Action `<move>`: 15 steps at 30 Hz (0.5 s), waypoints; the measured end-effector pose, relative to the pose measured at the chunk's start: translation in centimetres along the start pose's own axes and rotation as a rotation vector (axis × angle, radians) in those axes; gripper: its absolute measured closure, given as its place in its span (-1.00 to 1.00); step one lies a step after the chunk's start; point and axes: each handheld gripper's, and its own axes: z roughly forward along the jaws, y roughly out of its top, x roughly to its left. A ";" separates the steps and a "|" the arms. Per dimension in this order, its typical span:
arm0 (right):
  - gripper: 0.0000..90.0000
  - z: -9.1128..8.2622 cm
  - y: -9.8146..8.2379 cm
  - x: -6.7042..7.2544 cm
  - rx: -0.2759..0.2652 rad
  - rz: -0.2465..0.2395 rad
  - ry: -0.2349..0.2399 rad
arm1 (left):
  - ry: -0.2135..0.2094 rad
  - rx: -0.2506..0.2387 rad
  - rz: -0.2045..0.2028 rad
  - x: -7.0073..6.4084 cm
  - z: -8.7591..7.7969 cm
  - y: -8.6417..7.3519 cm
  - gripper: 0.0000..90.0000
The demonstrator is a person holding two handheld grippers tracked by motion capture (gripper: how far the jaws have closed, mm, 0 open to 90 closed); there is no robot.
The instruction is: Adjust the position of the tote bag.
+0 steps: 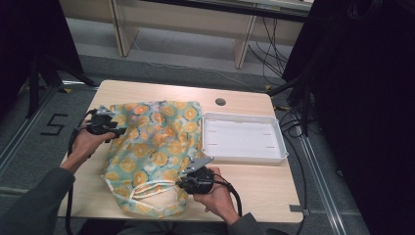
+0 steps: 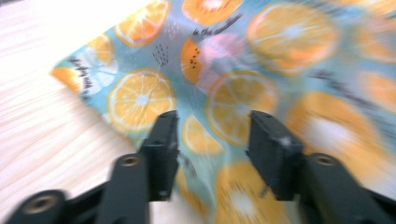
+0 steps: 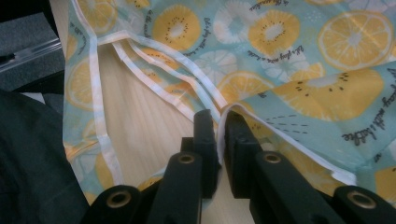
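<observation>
A teal cloth (image 1: 151, 142) printed with orange slices lies spread on the left half of the wooden table (image 1: 264, 188). Its white-trimmed edge and straps (image 1: 142, 190) bunch at the near end. My left gripper (image 1: 117, 133) hovers over the cloth's left edge. In the left gripper view its jaws (image 2: 210, 135) stand open above the print (image 2: 233, 70), with nothing between them. My right gripper (image 1: 180, 185) sits at the cloth's near right corner. In the right gripper view it (image 3: 220, 126) is shut on the white hem (image 3: 219, 140) of a folded-over flap (image 3: 327, 93).
A shallow white tray (image 1: 243, 116) sits on the right half of the table, close to the cloth's right edge. A small round hole (image 1: 220, 102) is in the tabletop behind it. Black stands and cables crowd the floor at both sides.
</observation>
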 end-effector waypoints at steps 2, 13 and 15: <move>0.84 0.2 0.0 -0.1 -0.010 -0.001 0.008 | -0.031 -0.025 0.026 -0.8 -2.6 -0.6 -0.03; 0.82 -0.1 0.0 -0.4 -0.020 0.036 -0.004 | -0.186 -0.022 0.224 -7.0 -10.9 -5.3 -0.27; 0.81 -0.3 -0.1 -0.6 -0.011 0.037 -0.006 | -0.203 -0.002 0.288 -7.6 -11.5 -6.1 -0.26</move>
